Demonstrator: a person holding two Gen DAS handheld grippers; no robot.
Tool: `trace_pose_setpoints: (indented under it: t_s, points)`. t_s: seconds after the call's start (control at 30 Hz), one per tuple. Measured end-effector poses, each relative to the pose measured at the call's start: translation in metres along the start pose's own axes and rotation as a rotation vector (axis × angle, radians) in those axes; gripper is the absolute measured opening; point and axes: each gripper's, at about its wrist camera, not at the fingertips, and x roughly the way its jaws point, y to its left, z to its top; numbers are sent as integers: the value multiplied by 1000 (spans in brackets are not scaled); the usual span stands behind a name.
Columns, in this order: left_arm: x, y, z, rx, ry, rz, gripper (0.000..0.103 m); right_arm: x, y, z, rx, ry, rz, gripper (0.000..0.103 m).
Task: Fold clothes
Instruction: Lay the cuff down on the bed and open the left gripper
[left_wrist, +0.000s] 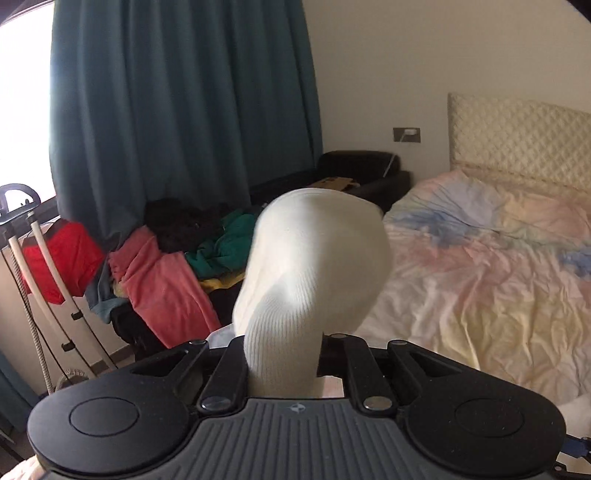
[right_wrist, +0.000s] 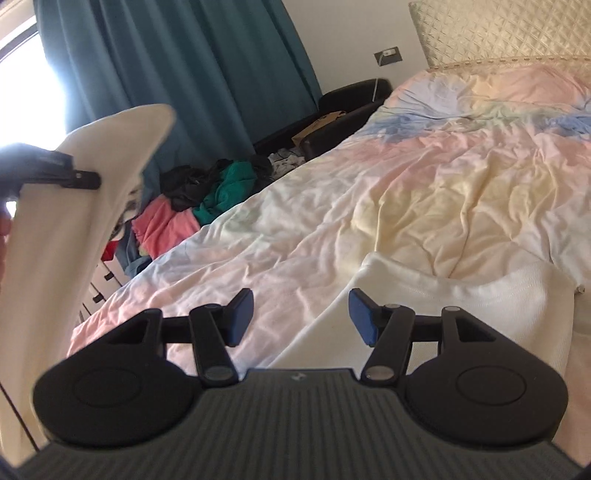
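White garment, soft and floppy, half in the air

Left gripper (left_wrist: 282, 354) pinches the light, limp white garment (left_wrist: 314, 266) by one bunched end; right gripper (right_wrist: 301, 317) hangs spread and empty over the part on the bed (right_wrist: 424, 177); an edge looks the best hold.

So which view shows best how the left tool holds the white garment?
The right wrist view. It shows the left tool from the side, shut on the white garment, cloth hanging below and sticking up above. The left wrist view shows only cloth bulging up between the closed fingers, hiding the pads.
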Motion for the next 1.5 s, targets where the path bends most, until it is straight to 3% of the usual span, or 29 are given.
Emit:
trace_pose_setpoints:
  t_s: [0.2, 0.3, 0.37, 0.43, 0.5, 0.53, 0.67, 0.73, 0.87, 1.1, 1.27, 1.4, 1.5]
  points:
    - [75, -37, -48, 95, 125, -46, 12, 10, -7, -1, 31, 24, -11, 61]
    - [107, -47, -82, 131, 157, -18, 14, 17, -8, -2, 33, 25, -13, 61]
    - [122, -49, -97, 114, 166, 10, 26, 22, -9, -3, 34, 26, -15, 61]
    - [129, -49, -103, 97, 193, 39, 62, 28, -10, -4, 32, 41, -10, 61]
    - [120, -45, -103, 105, 206, 38, 74, 33, -11, -6, 44, 61, 18, 61]
    - [112, -44, -103, 120, 204, 43, 81, 35, -11, -6, 48, 68, 33, 61]
    - [54, -46, -104, 144, 147, 140, 88, 36, -7, -9, 38, 85, 88, 60]
    - [3, -42, -112, 77, 104, 145, 96, 31, -3, -9, 22, 78, 124, 60]
    - [-96, -31, -138, -99, 59, 197, 100, 19, 3, -8, 24, 69, 212, 59]
    - [-235, -36, -211, -333, 105, 409, 100, 3, 16, -8, -4, 149, 354, 57]
    - [-290, -31, -254, -541, 103, 477, 100, -4, 20, -11, 4, 225, 415, 58]
    - [-318, -11, -281, -792, 65, 480, 100, -5, 14, -12, 110, 324, 500, 58]
    - [-330, -2, -298, -889, 13, 480, 100, 5, 16, -11, 194, 420, 524, 61]
